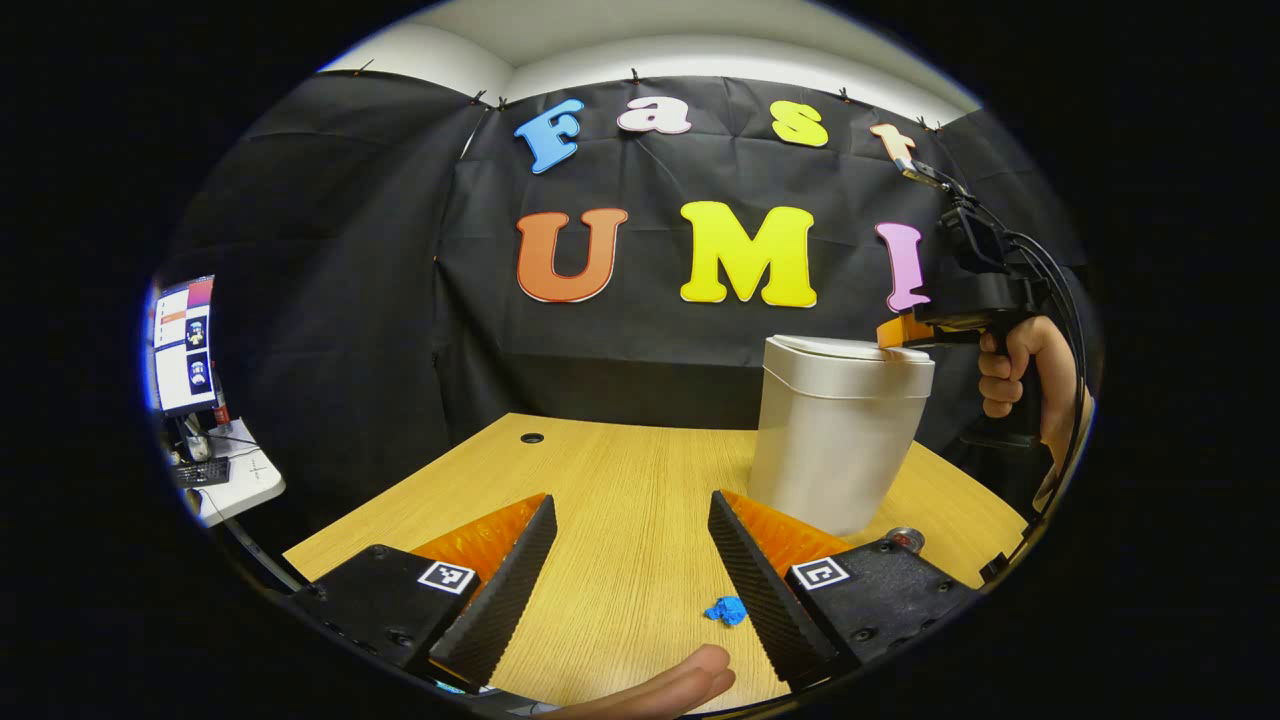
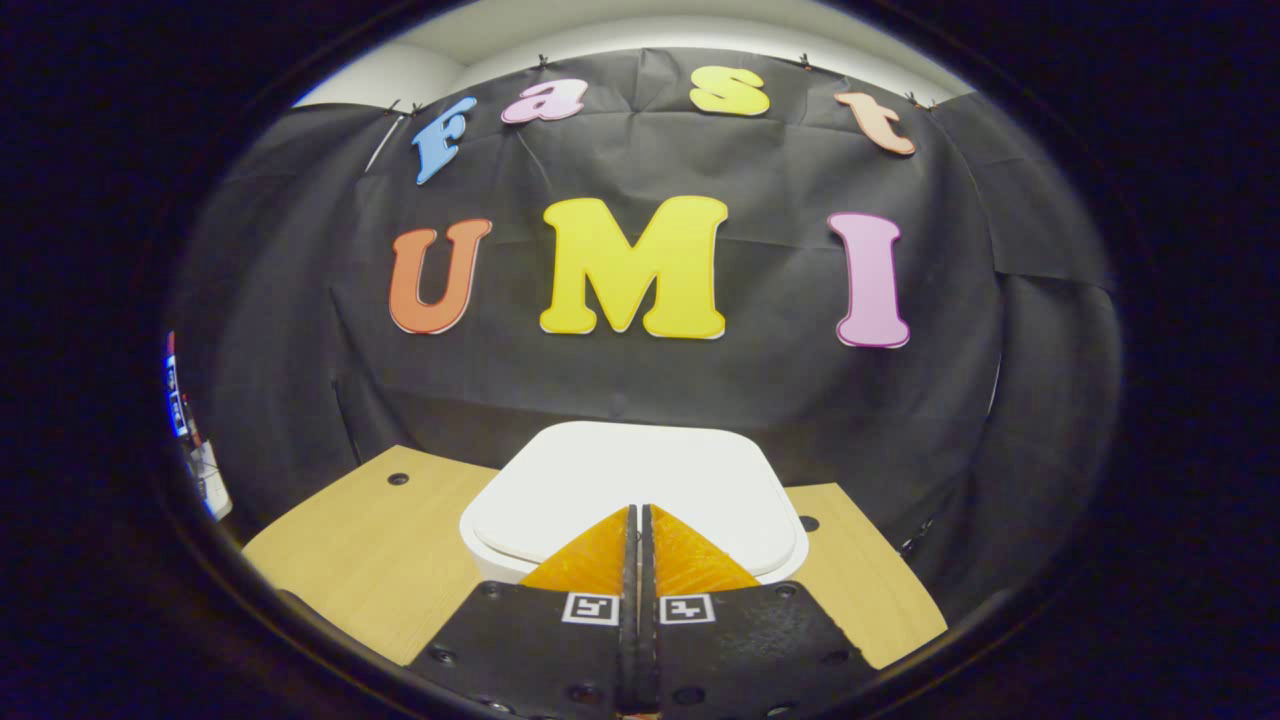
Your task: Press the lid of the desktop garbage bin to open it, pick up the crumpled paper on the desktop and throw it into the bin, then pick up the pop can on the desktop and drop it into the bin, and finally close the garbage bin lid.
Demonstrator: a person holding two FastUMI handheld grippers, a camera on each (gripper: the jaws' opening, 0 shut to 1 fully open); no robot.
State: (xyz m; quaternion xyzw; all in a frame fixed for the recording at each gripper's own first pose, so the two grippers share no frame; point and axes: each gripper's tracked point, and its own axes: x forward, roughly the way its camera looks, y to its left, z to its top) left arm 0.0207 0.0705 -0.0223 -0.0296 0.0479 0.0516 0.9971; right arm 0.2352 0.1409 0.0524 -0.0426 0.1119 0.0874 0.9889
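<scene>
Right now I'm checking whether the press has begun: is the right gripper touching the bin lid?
Touching. In the left gripper view, the right gripper rests its closed tips on the lid of the bin, no gap visible.

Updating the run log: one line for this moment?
phase: pressing lid | right gripper: shut, on closed white bin lid | left gripper: open | blue crumpled paper: on desk

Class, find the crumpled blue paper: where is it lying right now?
In the left gripper view, the crumpled paper lies on the wooden desktop, beside the left gripper's right-hand finger, nearer the camera than the bin.
</scene>
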